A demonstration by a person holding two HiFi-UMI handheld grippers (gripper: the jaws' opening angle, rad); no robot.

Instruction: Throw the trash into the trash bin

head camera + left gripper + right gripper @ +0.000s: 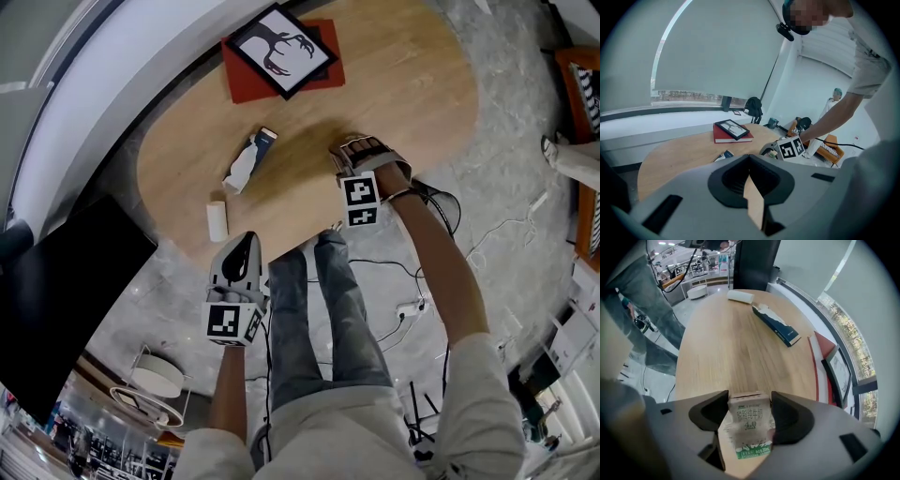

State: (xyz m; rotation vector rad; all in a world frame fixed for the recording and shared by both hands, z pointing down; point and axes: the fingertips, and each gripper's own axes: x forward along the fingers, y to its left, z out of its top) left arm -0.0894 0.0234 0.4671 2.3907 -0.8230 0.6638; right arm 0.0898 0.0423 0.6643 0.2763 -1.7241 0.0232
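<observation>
Wooden desk [403, 84]: framed picture [281, 49] atop red book [242, 87], far end; crumpled blue carton [248, 161] centre; white paper roll [217, 220] near-left edge.

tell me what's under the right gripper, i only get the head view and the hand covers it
Observer: A small milk carton stands on the table, between the fingers of the right gripper.
Operator: are they squeezing it
Observer: Not as far as the right gripper view shows. The fingers stand wide, one close along each side of the carton, and the carton looks undented.
Operator: left gripper carrying anything
Observer: No. In the left gripper view the left gripper has its fingers together with nothing between them.
</observation>
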